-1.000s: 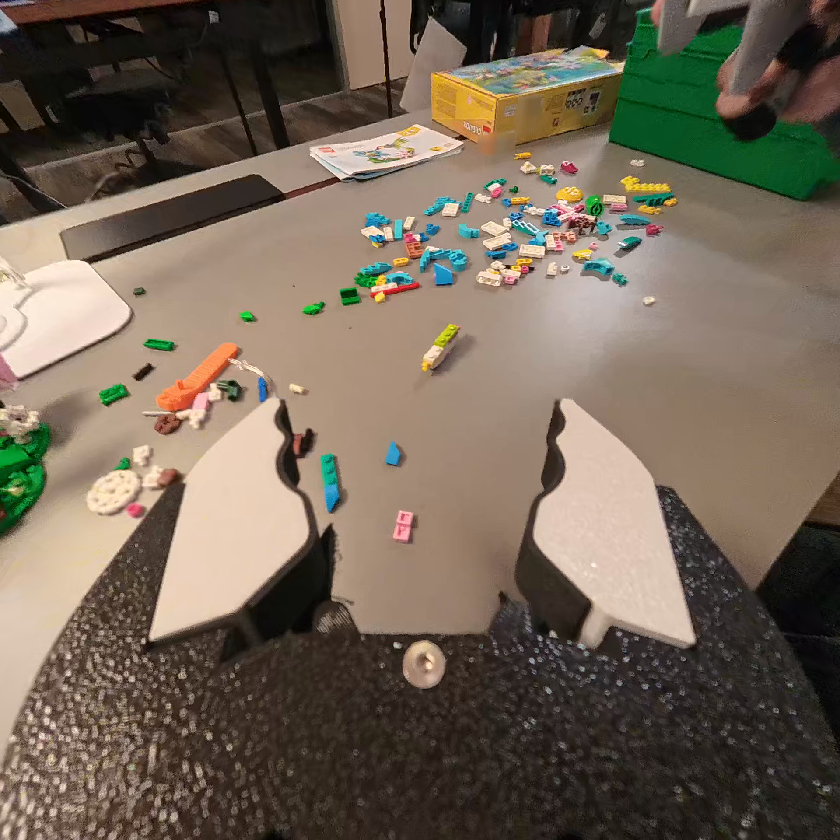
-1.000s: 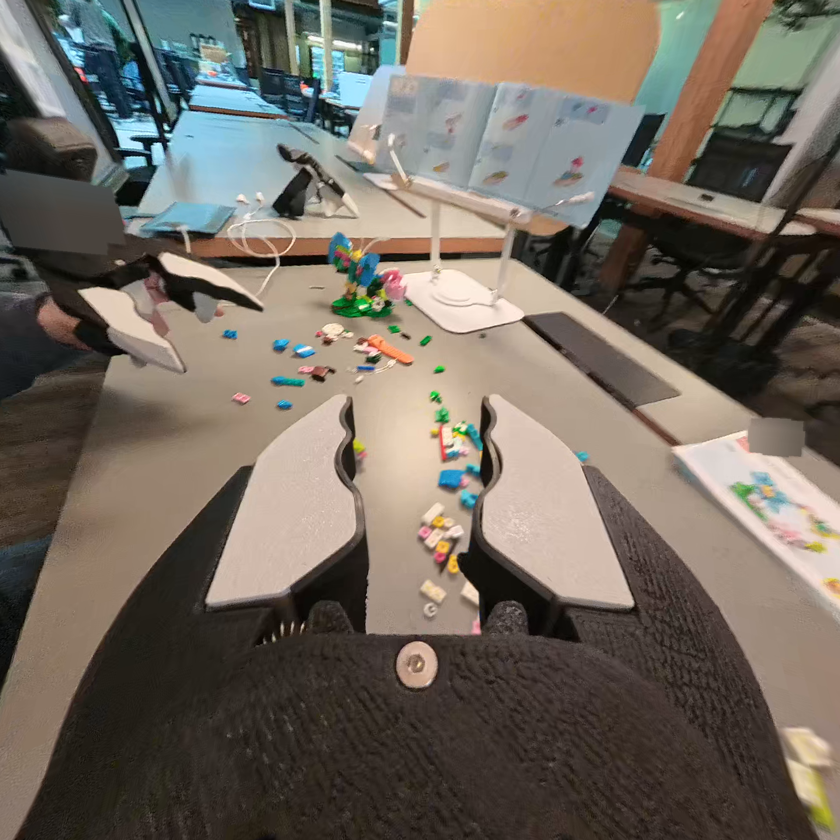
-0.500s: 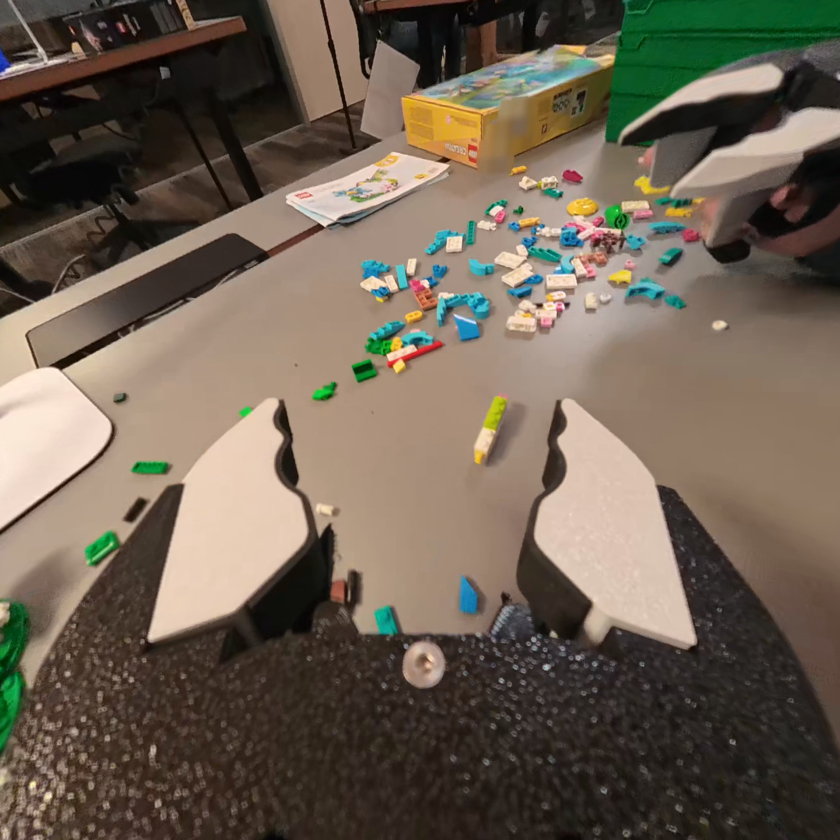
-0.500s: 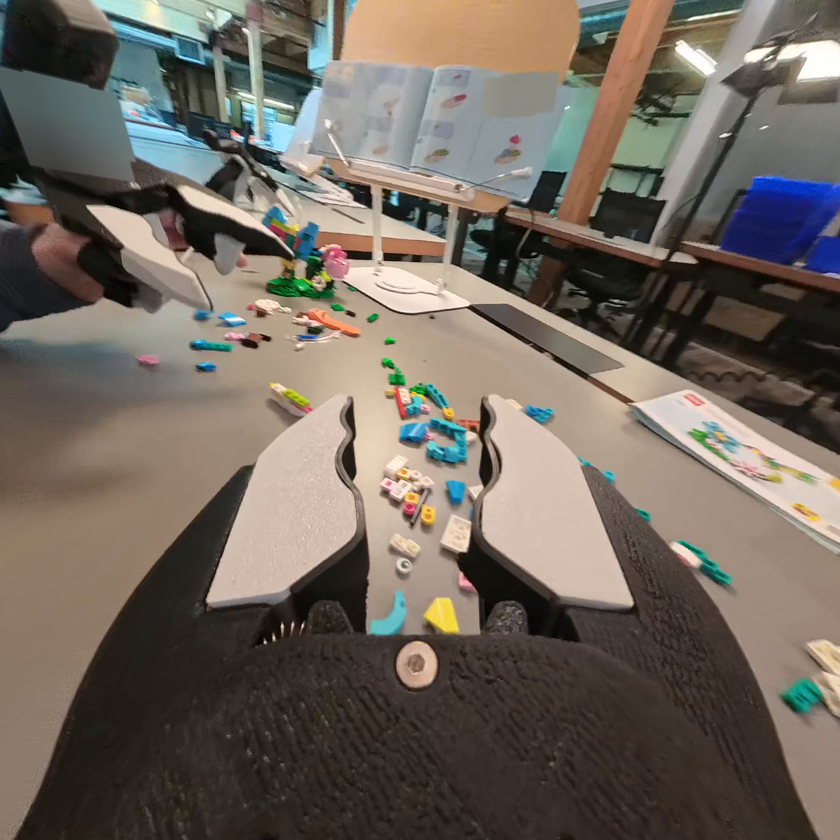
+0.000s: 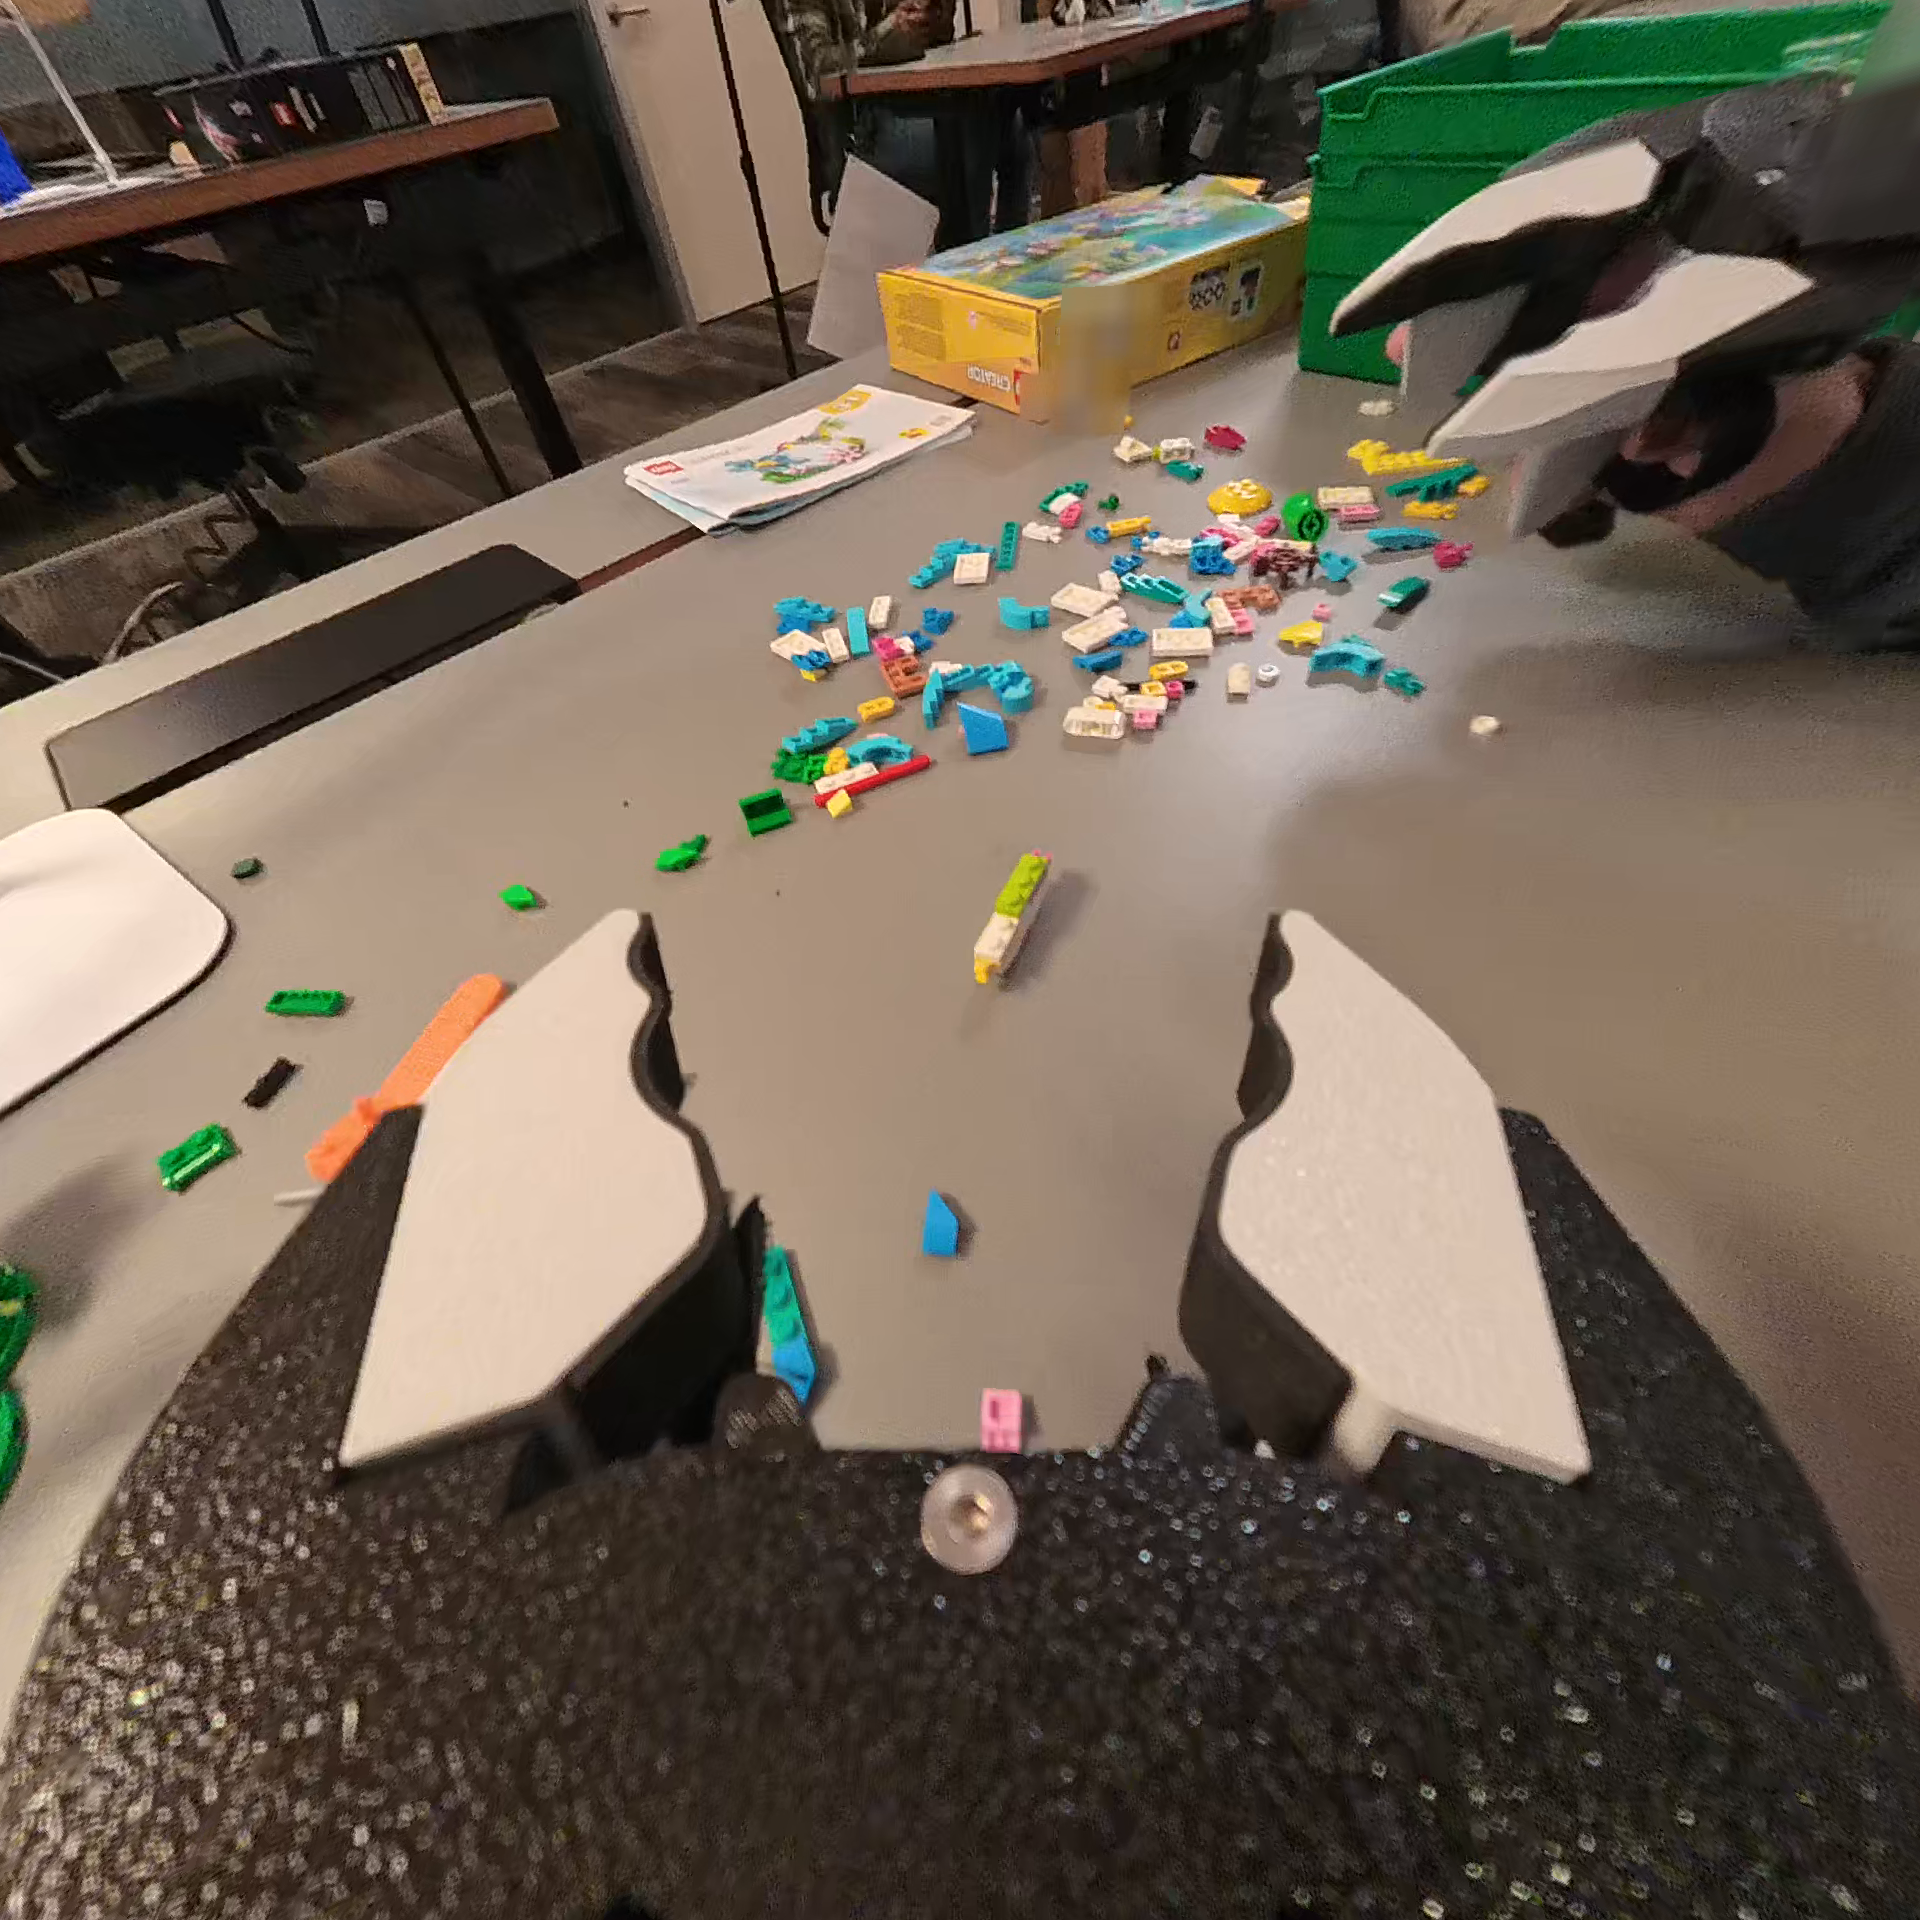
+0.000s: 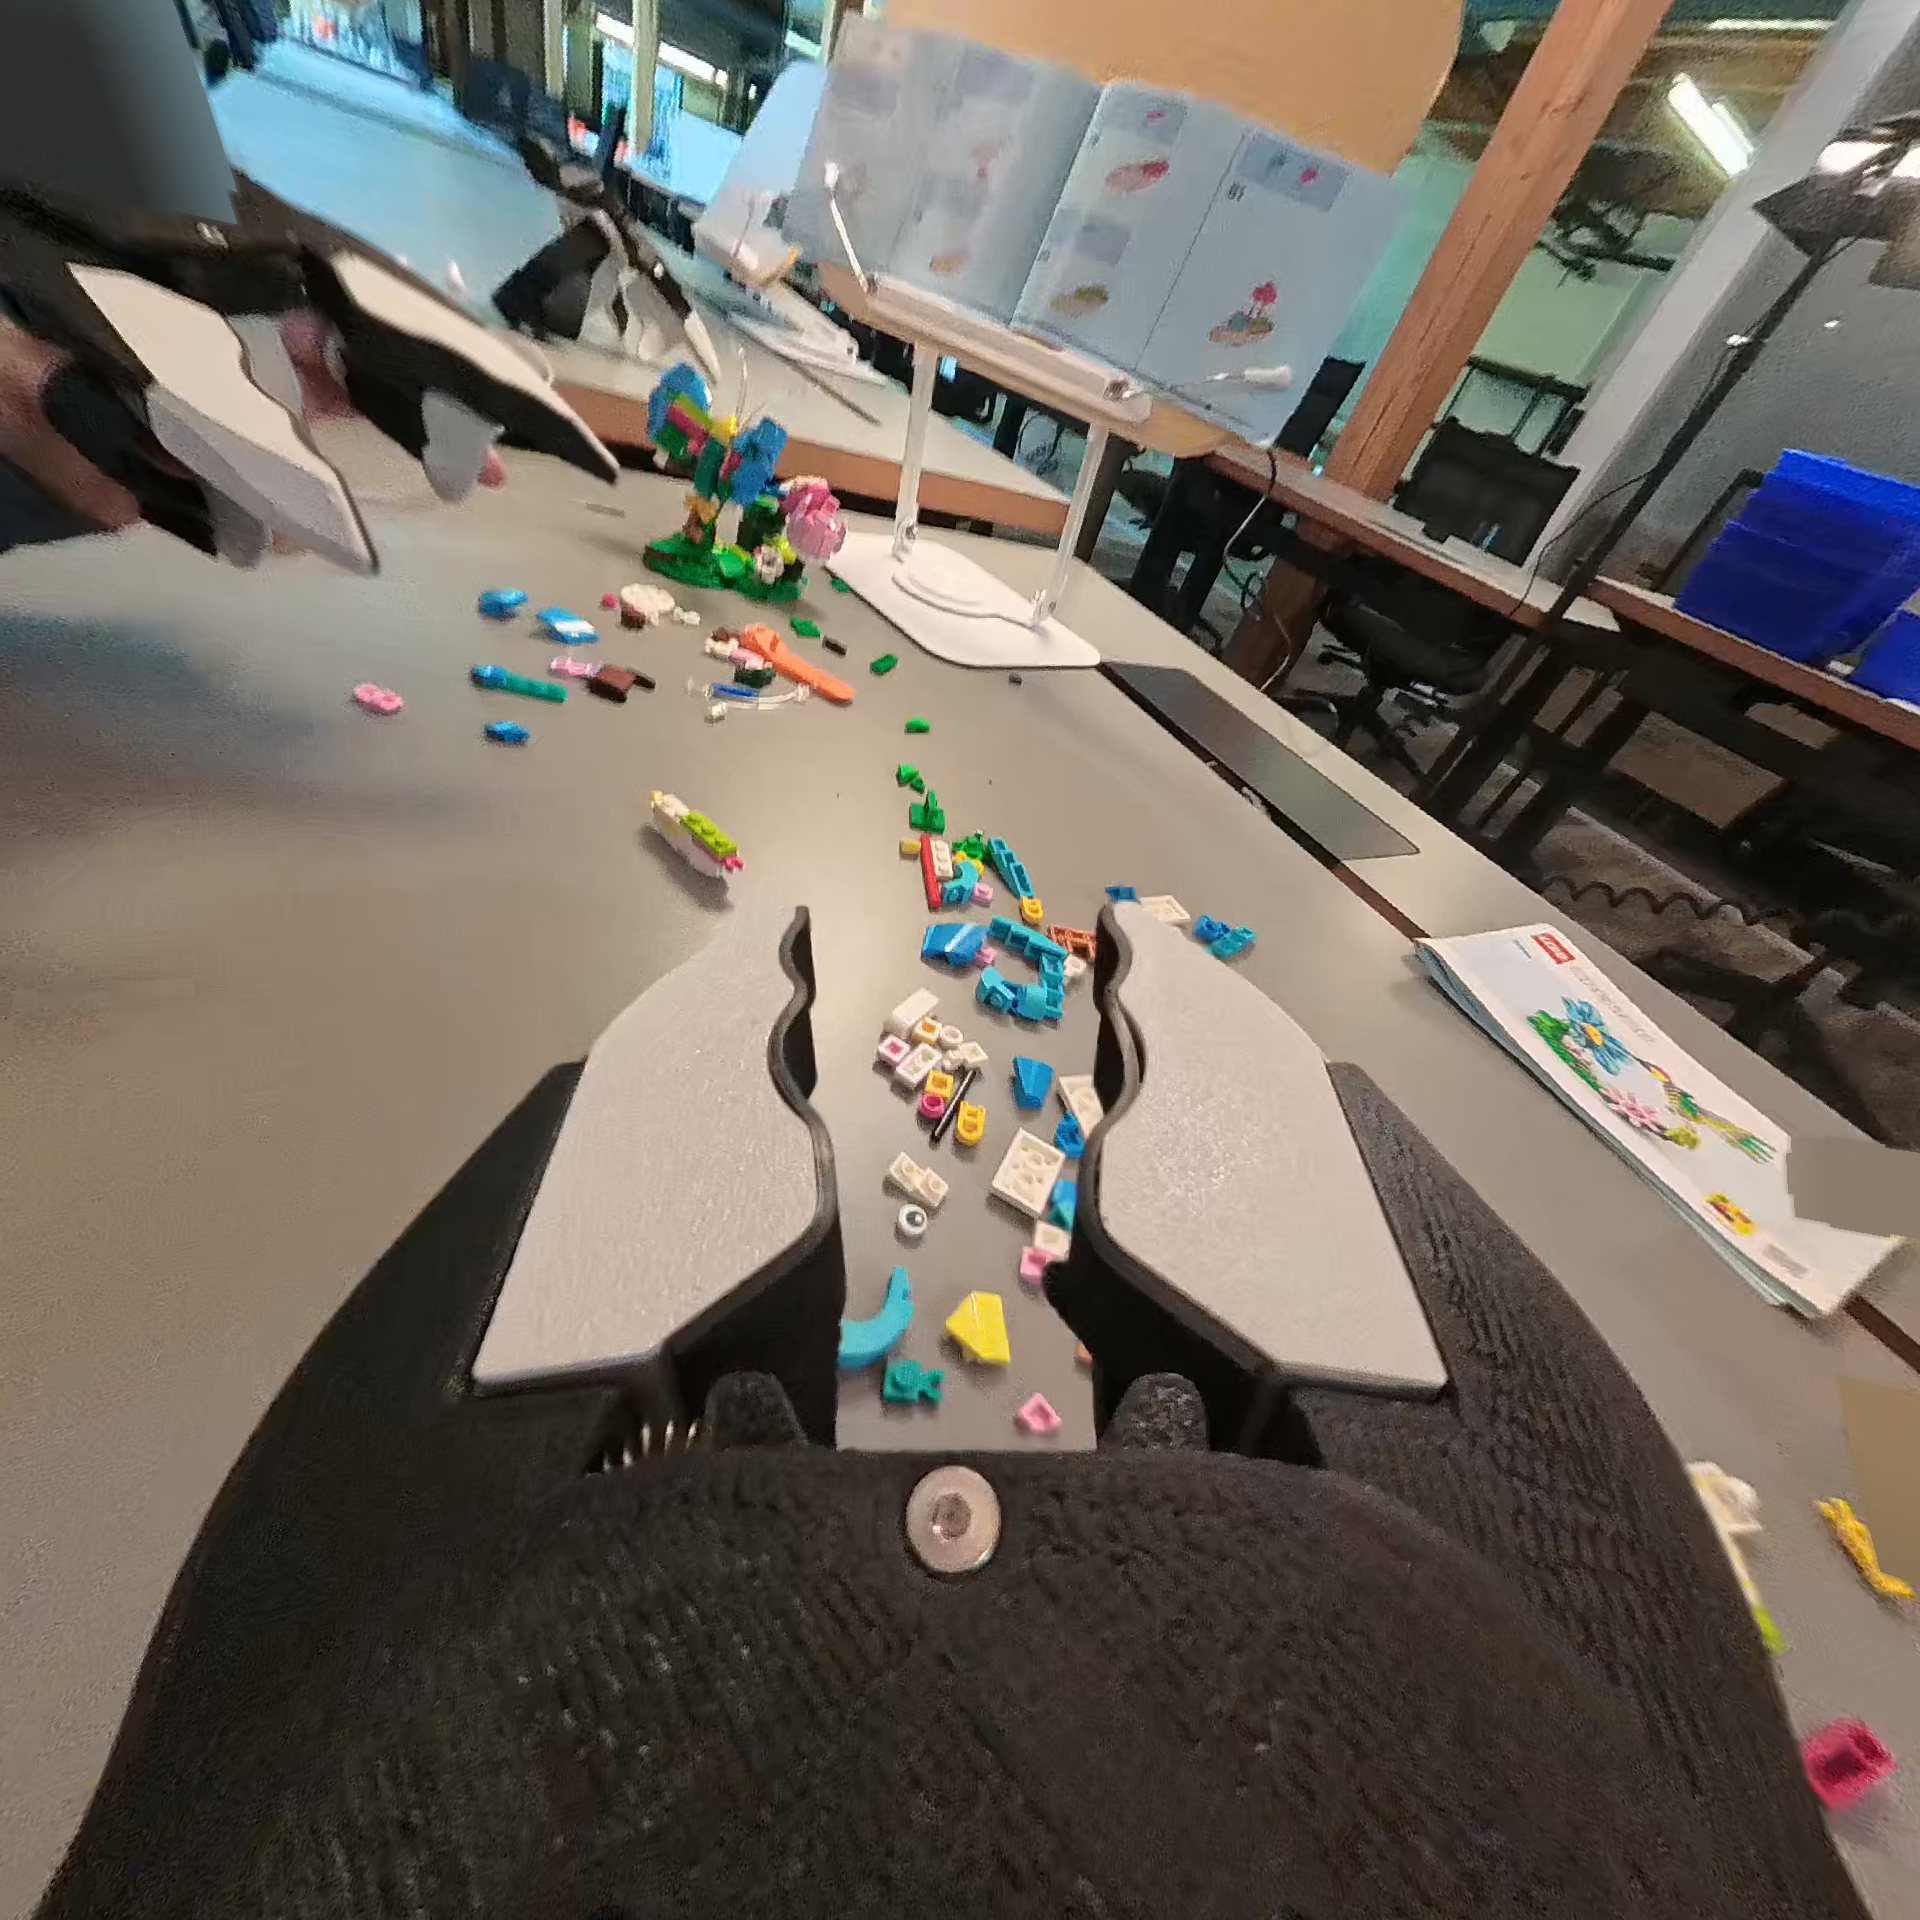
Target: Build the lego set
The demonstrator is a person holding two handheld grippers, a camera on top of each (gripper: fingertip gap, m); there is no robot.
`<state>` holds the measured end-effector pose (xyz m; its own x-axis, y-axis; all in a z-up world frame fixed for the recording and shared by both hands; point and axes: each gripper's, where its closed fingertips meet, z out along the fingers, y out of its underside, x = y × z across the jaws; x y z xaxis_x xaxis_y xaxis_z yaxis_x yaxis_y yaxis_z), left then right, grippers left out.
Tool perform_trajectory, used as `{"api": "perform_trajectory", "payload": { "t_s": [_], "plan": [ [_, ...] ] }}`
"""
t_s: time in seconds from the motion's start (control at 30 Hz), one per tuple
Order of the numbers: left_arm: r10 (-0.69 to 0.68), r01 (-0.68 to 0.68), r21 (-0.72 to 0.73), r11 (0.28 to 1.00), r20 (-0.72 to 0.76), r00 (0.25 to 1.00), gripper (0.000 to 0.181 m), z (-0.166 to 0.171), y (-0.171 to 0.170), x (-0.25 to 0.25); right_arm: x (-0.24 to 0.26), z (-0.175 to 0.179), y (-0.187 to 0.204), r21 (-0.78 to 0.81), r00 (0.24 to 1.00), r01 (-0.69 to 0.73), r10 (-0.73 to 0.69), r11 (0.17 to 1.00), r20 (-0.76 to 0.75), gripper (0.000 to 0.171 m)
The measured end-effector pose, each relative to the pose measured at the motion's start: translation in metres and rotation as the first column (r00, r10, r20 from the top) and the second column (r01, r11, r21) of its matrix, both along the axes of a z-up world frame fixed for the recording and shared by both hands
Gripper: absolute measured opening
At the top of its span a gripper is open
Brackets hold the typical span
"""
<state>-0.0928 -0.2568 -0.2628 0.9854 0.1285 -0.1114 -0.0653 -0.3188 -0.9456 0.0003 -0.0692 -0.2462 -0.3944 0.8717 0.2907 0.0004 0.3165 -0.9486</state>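
Between our right gripper's (image 6: 951, 935) jaws, which stand part-way apart and hold nothing, lies the near edge of the loose brick pile (image 6: 987, 1018) on the grey table (image 6: 312, 1039). Our left gripper (image 5: 956, 925) hovers with jaws wide and empty above a blue wedge (image 5: 940, 1224). Just beyond it sits a small white-and-lime sub-assembly (image 5: 1010, 914), and farther off, beside the booklet stand (image 6: 966, 613), the half-built flower model (image 6: 738, 499). We judge we are picking the next piece; the next move calls for lowering onto one brick and closing squarely.
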Motion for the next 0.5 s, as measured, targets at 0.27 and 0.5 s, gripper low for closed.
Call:
{"api": "perform_trajectory", "payload": {
  "t_s": [0.27,0.5],
  "plan": [
    [-0.03,0.03,0.008,1.0,0.004,1.0,0.105,0.001,-0.028,-0.002,0.006,-0.017,0.015,0.007,0.981,-0.011,0.009,1.0,0.195,0.048],
    [-0.065,0.063,0.066,0.996,0.034,0.997,0.105,0.001,-0.02,-0.016,0.002,-0.027,0.03,-0.002,0.958,0.022,-0.02,1.0,0.285,0.048]
  ]
}}
